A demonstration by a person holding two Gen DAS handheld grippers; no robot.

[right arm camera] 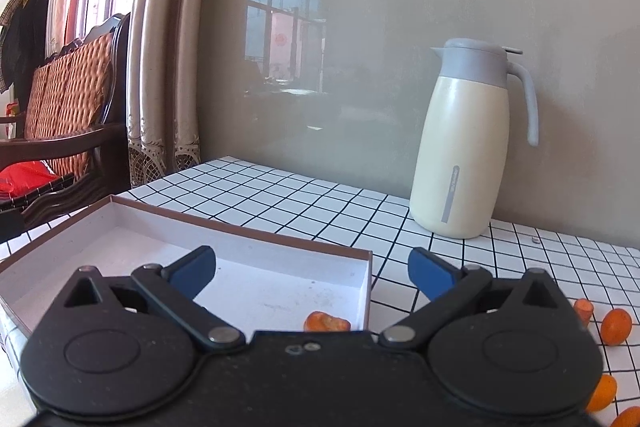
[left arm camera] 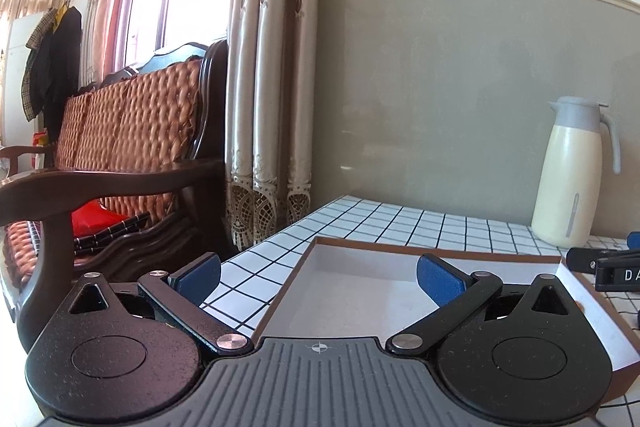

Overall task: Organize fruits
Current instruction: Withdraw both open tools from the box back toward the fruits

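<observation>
The left hand-held gripper (left arm camera: 318, 281) stands with its jaws wide apart and nothing between them, hanging over the near left corner of the shallow box (left arm camera: 440, 250) on the checked tabletop (left arm camera: 360, 219); from its view the box floor looks bare.

The right hand-held gripper (right arm camera: 312, 273) is likewise spread wide and empty, above the right end of the box (right arm camera: 240, 227). One orange fruit (right arm camera: 326, 321) already lies inside, at about six o'clock from the gripper's fingertips, against the box's right wall. More orange fruits (right arm camera: 616, 325) wait on the tabletop at four o'clock, well outside the box, with a cut piece (right arm camera: 583, 310) just beside them.

Judging by this, one fruit is placed and the next pick is due: the right gripper should swing toward four o'clock, straddle a loose fruit and close. The round fruits may roll.
</observation>
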